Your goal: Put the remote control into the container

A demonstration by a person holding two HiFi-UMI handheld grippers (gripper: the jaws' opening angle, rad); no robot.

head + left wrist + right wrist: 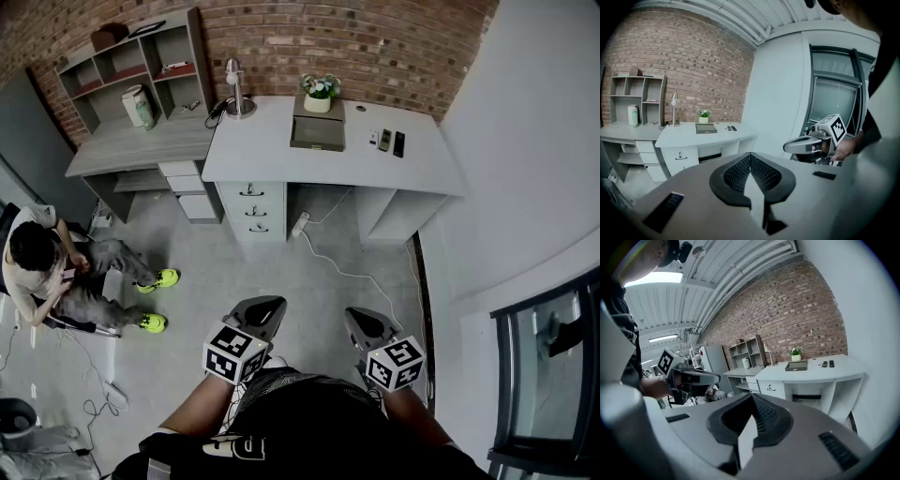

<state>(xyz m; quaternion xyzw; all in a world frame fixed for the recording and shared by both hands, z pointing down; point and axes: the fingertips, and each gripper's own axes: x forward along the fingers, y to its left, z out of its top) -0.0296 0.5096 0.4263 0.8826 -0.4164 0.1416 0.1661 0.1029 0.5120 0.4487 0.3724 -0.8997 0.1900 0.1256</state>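
Two dark remote controls (398,143) (384,141) lie side by side on the white desk (262,155) at the far wall. Left of them sits the grey box-like container (317,133), with a potted plant (319,91) behind it. The remotes (733,128) and container (706,129) show small and distant in the left gripper view, and the same remotes (831,363) and container (797,366) in the right gripper view. My left gripper (272,302) (750,154) and right gripper (354,314) (751,397) are held close to my body, far from the desk, both shut and empty.
A person (37,272) sits low at the left. A grey desk with shelves (131,141) adjoins the white desk, which has drawers (253,211) and a lamp (234,89). A cable (347,272) runs across the floor. A glazed door (553,356) is at the right.
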